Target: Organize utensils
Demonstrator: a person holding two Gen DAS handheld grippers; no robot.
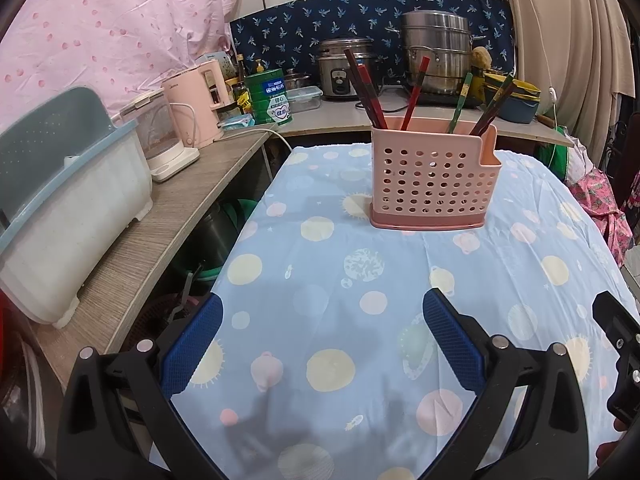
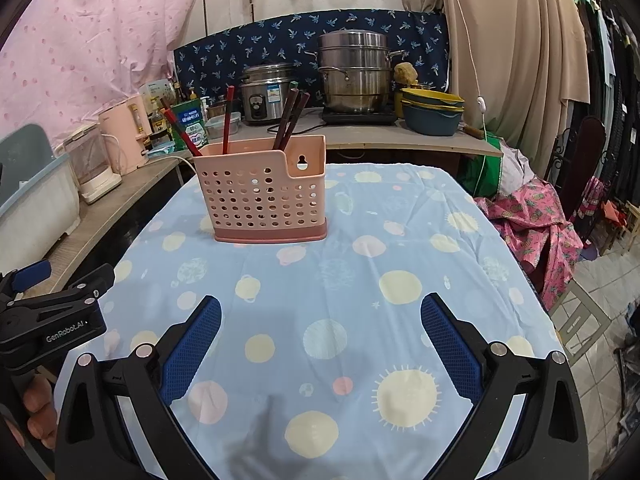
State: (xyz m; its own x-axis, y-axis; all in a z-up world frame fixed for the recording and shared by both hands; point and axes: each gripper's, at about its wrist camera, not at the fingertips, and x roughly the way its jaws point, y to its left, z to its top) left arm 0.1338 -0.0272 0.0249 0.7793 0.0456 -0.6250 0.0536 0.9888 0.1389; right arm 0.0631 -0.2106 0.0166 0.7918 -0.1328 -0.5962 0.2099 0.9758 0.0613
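A pink perforated utensil holder (image 1: 432,178) stands upright on the table with the blue planet-print cloth (image 1: 360,320); it also shows in the right wrist view (image 2: 264,194). Several red, brown and green chopsticks (image 1: 366,92) stand in it, seen too in the right wrist view (image 2: 290,118). My left gripper (image 1: 322,320) is open and empty, hovering over the cloth well short of the holder. My right gripper (image 2: 320,320) is open and empty, also short of the holder. Each gripper's body shows at the edge of the other's view.
A wooden counter (image 1: 168,216) on the left carries a white-and-blue dish rack (image 1: 72,216), a blender (image 1: 160,136) and a pink kettle (image 1: 200,100). At the back stand a rice cooker (image 2: 270,94), steel steamer pots (image 2: 354,72) and stacked bowls (image 2: 432,112). Pink cloth (image 2: 532,224) lies to the right of the table.
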